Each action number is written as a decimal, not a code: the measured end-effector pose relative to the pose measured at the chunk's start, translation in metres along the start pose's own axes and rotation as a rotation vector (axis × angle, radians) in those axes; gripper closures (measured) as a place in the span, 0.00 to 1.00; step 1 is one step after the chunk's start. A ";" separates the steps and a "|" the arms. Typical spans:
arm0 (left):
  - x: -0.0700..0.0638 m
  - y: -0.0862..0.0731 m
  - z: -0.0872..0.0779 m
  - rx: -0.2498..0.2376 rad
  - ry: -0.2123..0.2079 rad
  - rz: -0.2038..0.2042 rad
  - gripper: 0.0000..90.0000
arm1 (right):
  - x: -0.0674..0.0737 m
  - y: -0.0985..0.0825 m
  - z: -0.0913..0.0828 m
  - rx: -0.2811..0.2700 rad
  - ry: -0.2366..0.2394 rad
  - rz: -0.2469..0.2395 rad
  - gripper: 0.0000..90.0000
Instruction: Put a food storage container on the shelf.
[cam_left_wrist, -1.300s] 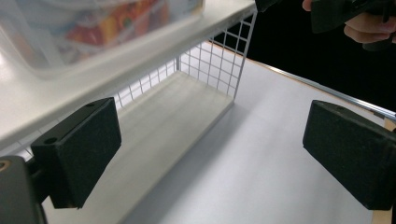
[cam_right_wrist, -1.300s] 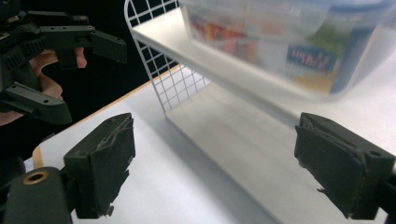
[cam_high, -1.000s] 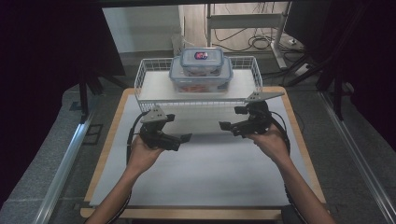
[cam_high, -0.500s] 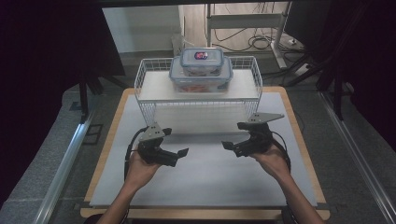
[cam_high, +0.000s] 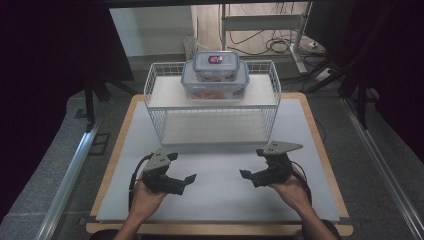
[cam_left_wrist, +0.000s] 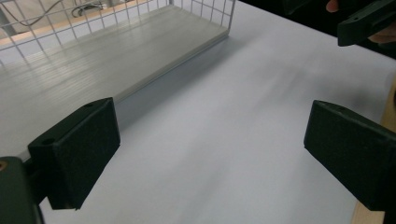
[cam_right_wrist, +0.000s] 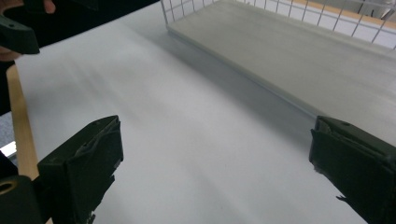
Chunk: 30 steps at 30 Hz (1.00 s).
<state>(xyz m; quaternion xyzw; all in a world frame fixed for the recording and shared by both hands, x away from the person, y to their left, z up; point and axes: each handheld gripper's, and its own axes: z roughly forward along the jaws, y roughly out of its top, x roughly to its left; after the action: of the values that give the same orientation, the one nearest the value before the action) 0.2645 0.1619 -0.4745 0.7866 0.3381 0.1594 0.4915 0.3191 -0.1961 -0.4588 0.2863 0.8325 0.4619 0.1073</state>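
Two lidded food boxes are sitting stacked on the upper shelf of a white wire rack at the far side of the tabletop. The smaller box is resting on the lid of the larger box, centred there so the pair is balancing without leaning on the rack's wire walls. The lower shelf of the rack is lying bare just above the white surface.

Both hands are holding their tools low over the near part of the tabletop, well apart from the rack and from each other. The left claw is pointing inward toward the middle, and the right claw is facing it from the other side, so the two are mirroring one another. Each is spread wide with nothing between its jaws; the gripper views are showing only white tabletop in the gaps. That wide opening would suit a box taken from two sides, though this is a guess.

The boxes are standing untouched on the rack, and reaching them would mean lifting both tools up and forward over the rack's front rail. What is inside the boxes is hard to tell; something reddish is showing through the larger one's wall.
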 end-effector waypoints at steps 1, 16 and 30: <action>-0.001 -0.003 0.000 0.000 0.002 -0.002 0.04 | 0.001 -0.003 0.000 0.003 -0.002 0.004 0.03; -0.021 -0.047 0.002 0.152 0.039 0.046 0.02 | 0.008 -0.042 -0.003 0.068 -0.060 -0.007 0.03; -0.019 -0.064 0.010 0.249 0.102 0.057 0.01 | 0.006 -0.062 0.007 0.170 -0.071 0.014 0.03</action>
<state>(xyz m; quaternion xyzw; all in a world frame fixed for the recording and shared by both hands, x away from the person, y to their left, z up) 0.2328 0.1607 -0.5346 0.8417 0.3571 0.1700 0.3677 0.2941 -0.2133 -0.5135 0.3165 0.8623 0.3800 0.1090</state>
